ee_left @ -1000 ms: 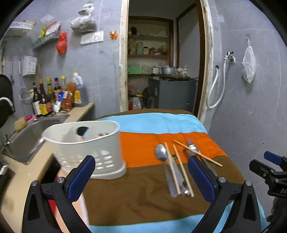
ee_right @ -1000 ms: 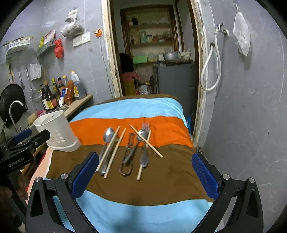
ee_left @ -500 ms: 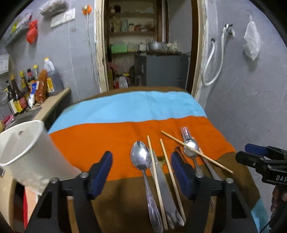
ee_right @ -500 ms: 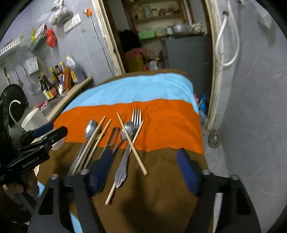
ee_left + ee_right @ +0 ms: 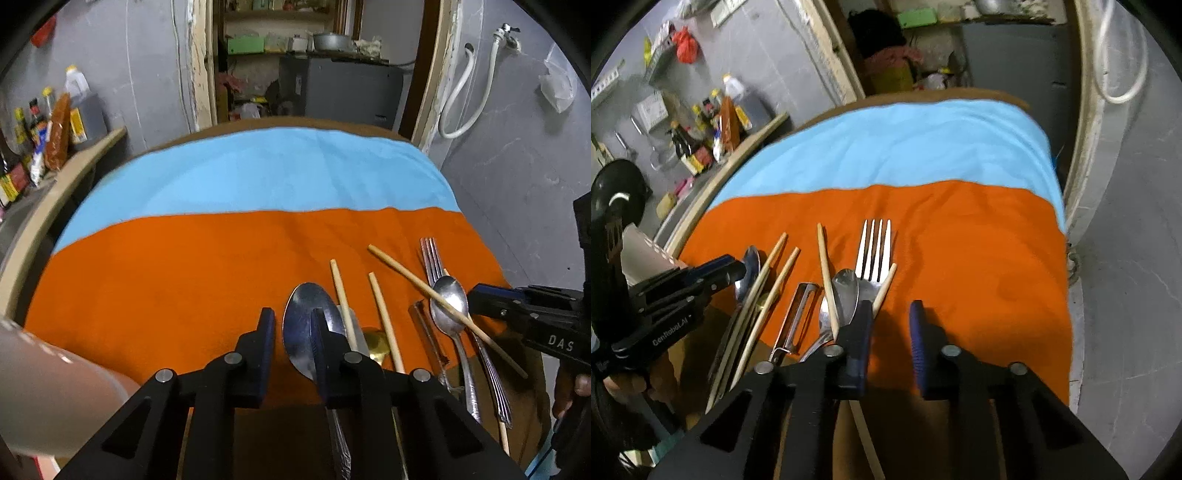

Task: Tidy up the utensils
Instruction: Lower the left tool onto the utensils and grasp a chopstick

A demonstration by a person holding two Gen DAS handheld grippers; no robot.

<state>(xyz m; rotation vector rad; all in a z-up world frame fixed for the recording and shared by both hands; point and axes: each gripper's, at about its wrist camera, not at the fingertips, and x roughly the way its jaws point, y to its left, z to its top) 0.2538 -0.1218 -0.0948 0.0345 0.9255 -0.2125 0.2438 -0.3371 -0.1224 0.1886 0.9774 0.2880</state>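
Note:
Utensils lie in a row on the striped cloth (image 5: 221,258). My left gripper (image 5: 291,325) hovers low over the large spoon (image 5: 301,328), its jaws closing to a narrow gap; the bowl shows between them, not pinched. Chopsticks (image 5: 341,306) lie beside it. My right gripper (image 5: 891,321) is closing too, with only orange cloth in its gap. Its left finger covers the neck of the fork (image 5: 873,251), next to the small spoon (image 5: 847,288), a crossing chopstick (image 5: 825,266) and the peeler (image 5: 798,314). The white basket (image 5: 44,387) is blurred at the lower left.
A counter with bottles (image 5: 55,136) and a sink runs along the left. A doorway with shelves stands behind the table. A grey wall with a hose (image 5: 461,110) closes the right side. The cloth's right edge (image 5: 1065,221) drops off near that wall.
Both grippers came down and forward over the utensils, and their jaws narrowed from wide apart to a small gap. The basket slid to the left edge of the left wrist view.

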